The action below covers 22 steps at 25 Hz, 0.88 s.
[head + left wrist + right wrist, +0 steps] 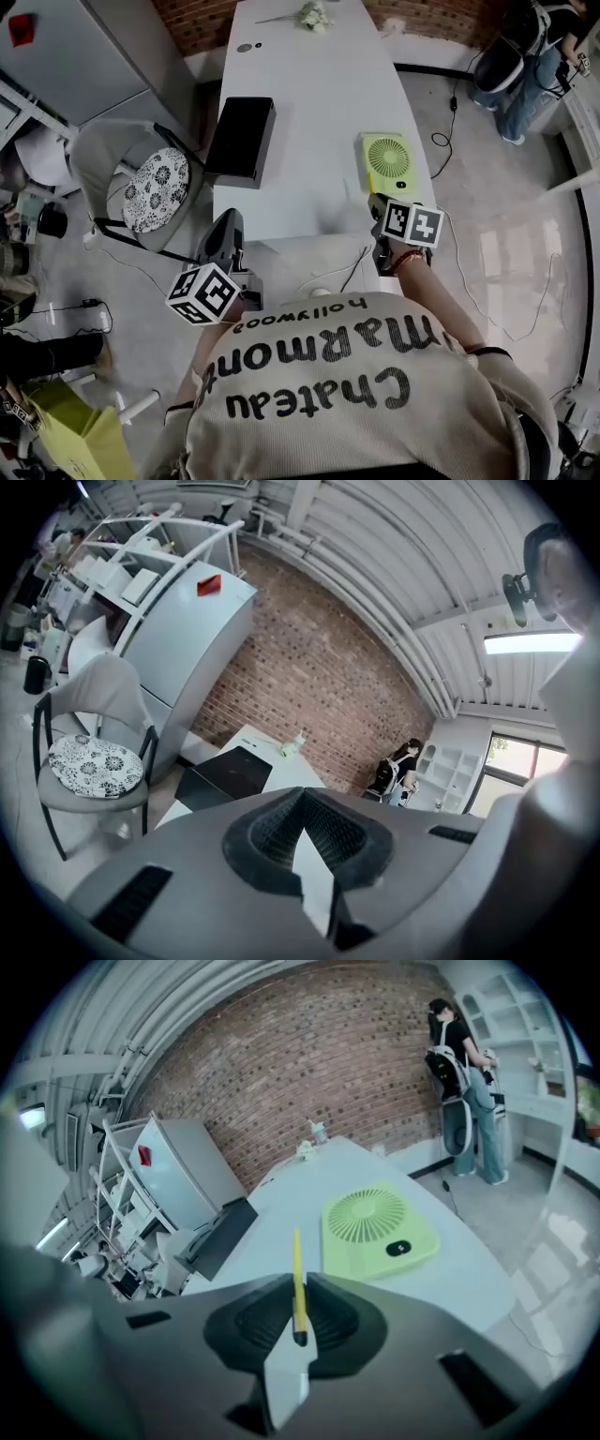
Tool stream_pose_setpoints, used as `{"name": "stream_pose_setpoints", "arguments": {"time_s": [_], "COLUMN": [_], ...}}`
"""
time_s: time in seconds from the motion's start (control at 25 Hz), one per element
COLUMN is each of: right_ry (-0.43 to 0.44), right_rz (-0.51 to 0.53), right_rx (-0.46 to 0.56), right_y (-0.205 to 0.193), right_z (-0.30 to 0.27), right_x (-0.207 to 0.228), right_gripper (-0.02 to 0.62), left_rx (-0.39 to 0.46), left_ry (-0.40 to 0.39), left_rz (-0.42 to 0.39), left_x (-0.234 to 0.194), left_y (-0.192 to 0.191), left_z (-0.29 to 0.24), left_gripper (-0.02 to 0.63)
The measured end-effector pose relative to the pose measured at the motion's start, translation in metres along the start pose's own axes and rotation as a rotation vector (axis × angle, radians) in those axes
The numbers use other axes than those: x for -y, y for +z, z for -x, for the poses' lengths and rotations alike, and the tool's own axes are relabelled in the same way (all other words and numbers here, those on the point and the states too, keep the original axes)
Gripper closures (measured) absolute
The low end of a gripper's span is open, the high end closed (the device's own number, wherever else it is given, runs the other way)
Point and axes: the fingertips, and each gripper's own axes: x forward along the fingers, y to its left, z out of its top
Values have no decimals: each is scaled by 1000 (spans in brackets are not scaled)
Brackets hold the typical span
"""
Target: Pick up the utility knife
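- Between the fingers of the right gripper (292, 1283) sits the slim yellow utility knife (297, 1255). The dark ribbed pads are clamped on its sides, and its thin edge sticks out past the tips.
- The grip is near one end of the knife, which likely keeps the long body in line with the fingers so it does not swing.
- Below and beyond the knife lie the long white worktop (281, 1204) and a square pale-green plastic fan (380, 1227). The knife touches neither, so the pick-up looks done.
- From the head view, the right gripper (378, 208) tilts downward over the worktop's near right part, just beside the fan (387, 161). The knife itself is too small to make out there.
- The left gripper (302, 801) has its fingers closed tip to tip with nothing between them, so it seems idle.
- That gripper (228, 225) is held close to level off the worktop's near left corner. It points past a flat black rectangular box (241, 141) toward the brick wall (319, 686).
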Motion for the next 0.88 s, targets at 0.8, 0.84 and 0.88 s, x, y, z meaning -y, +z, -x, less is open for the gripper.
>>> {"name": "stream_pose_setpoints", "arguments": {"time_s": [0.8, 0.84, 0.88], "right_ry": [-105, -107, -107], "right_rz": [-191, -194, -196], "right_rx": [283, 300, 317], "right_y": [6, 7, 7], "right_z": [104, 109, 114], "right_x": [-22, -25, -29], "right_gripper": [551, 551, 551], "left_rx": [-99, -98, -97], "left_ry": [-133, -137, -142], "left_rz": [-36, -40, -44], "left_x": [-7, -8, -8], "left_y": [17, 19, 21], "left_z": [37, 40, 42], "left_gripper": [604, 604, 604]}}
